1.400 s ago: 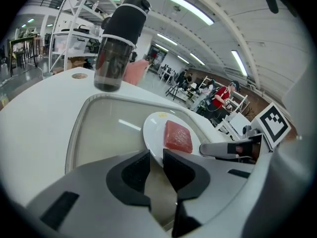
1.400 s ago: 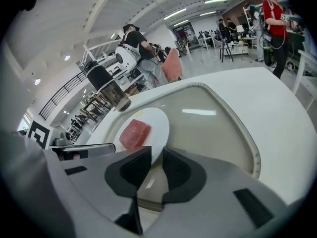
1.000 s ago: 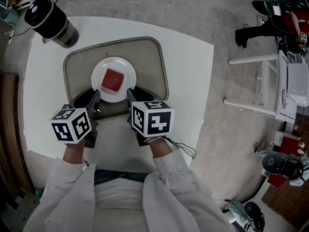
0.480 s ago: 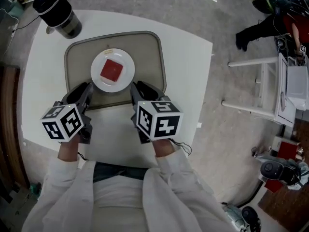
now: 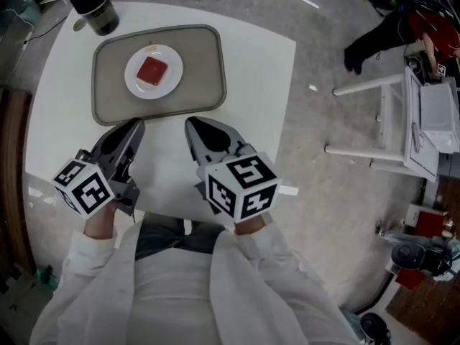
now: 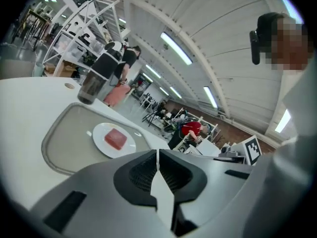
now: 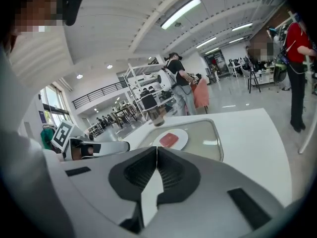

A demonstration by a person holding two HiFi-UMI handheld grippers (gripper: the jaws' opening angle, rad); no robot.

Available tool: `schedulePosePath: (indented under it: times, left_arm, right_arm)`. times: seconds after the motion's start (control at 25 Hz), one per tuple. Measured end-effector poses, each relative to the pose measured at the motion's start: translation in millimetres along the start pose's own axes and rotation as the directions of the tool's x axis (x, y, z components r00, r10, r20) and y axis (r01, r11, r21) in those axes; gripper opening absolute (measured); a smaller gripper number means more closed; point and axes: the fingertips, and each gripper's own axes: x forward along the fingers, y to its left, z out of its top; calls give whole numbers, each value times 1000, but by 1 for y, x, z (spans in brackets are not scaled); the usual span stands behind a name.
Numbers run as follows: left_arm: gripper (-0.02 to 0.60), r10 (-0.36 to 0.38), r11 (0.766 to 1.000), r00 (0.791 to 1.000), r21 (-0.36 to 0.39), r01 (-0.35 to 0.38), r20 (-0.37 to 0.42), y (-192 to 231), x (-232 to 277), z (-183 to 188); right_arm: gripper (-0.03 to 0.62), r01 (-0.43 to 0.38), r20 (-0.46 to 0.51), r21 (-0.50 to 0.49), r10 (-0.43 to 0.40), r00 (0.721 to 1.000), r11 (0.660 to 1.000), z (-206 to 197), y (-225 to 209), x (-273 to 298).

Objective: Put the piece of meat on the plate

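Note:
A red square piece of meat [image 5: 152, 70] lies on a round white plate [image 5: 171, 80], which sits in a grey tray [image 5: 201, 77] at the far side of the white table [image 5: 251, 85]. The meat [image 6: 115, 138] and plate [image 6: 99, 133] also show in the left gripper view, and the meat [image 7: 169, 139] in the right gripper view. My left gripper [image 5: 134, 126] is shut and empty, near the tray's front edge. My right gripper [image 5: 192, 124] is shut and empty beside it. Both are held above the table, apart from the tray.
A dark cylindrical jug [image 5: 90, 0] stands at the table's far left corner, beyond the tray. A white chair frame [image 5: 388, 121] stands on the floor to the right. A person in red [image 7: 297, 58] and others stand in the room behind.
Both grippers have drawn back toward me, away from the plate and off the tray. The meat stays on the plate.

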Motion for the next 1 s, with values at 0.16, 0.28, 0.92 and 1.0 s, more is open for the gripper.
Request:
schedulePosePath:
  times: [0.16, 0.28, 0.92, 1.0]
  left_arm:
    - [15, -71, 996, 997, 51, 69, 32, -52, -17, -18]
    - [14, -95, 992, 994, 84, 91, 46, -83, -30, -32]
    - [14, -86, 995, 996, 44, 87, -12, -137, -72, -116]
    - [14, -92, 995, 996, 33, 92, -12, -136, -77, -113]
  right_arm:
    - [15, -28, 24, -21, 29, 999, 999, -11, 17, -43]
    - [15, -54, 53, -55, 57, 997, 997, -18, 30, -73]
    - [15, -112, 61, -96, 119, 991, 989, -66, 63, -143]
    - [15, -107, 67, -95, 114, 991, 990, -65, 68, -143]
